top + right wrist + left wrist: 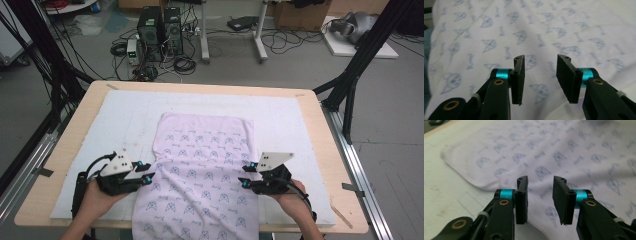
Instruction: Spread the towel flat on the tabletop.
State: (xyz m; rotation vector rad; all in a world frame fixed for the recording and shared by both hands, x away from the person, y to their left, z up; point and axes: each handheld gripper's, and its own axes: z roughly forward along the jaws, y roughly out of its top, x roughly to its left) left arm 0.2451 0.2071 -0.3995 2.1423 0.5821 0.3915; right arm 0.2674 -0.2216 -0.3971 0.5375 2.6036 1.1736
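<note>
A pale pink cloth [200, 165] printed with small blue figures lies flat on the white mat [295, 120], its near end hanging over the table's front edge. My left gripper [150, 176] hovers at the cloth's left edge, jaws apart with nothing between them. In the left gripper view the left gripper [540, 195] looks over the cloth [564, 152] and its hem. My right gripper [245, 176] sits at the cloth's right edge, likewise open and empty. The right gripper [540, 75] looks straight onto the printed cloth [529, 27] in its own view.
The wooden table [325, 145] carries the white mat. Black frame posts [350, 85] stand at both sides. Computer towers [160, 30] and tangled cables lie on the floor beyond the far edge. Bare mat flanks the cloth left and right.
</note>
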